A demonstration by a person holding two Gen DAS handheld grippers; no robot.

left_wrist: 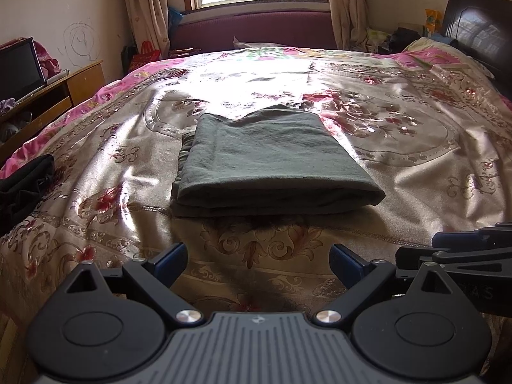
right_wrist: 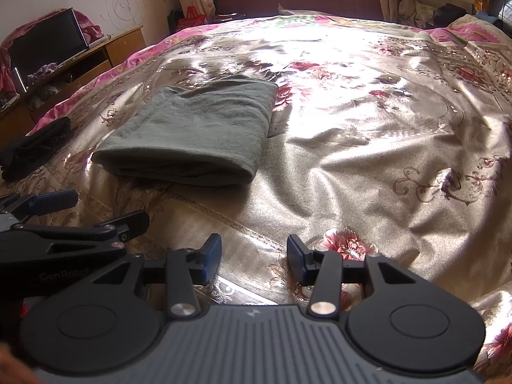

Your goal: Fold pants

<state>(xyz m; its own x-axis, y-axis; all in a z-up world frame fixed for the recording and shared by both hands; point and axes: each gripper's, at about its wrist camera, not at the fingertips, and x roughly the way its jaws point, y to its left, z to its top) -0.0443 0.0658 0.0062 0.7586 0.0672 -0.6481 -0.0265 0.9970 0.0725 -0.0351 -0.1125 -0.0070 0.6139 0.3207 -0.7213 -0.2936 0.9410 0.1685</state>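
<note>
Grey-green pants [left_wrist: 272, 163] lie folded into a flat stack on the shiny floral bedspread [left_wrist: 400, 160], their thick folded edge facing me. In the right wrist view the same pants [right_wrist: 195, 137] sit to the upper left. My left gripper [left_wrist: 259, 260] hovers over the bedspread just short of the stack, jaws wide apart with nothing between them. My right gripper [right_wrist: 254, 259] is beside it, to the right of the pants, also open and holding nothing. Each gripper's dark fingers show at the edge of the other's view.
A black garment [left_wrist: 22, 185] lies at the bed's left edge. A wooden cabinet [left_wrist: 64, 92] with a dark screen [left_wrist: 19, 67] stands to the left. A maroon bench [left_wrist: 252, 28] sits under the window, and a dark headboard [left_wrist: 480, 25] at the far right.
</note>
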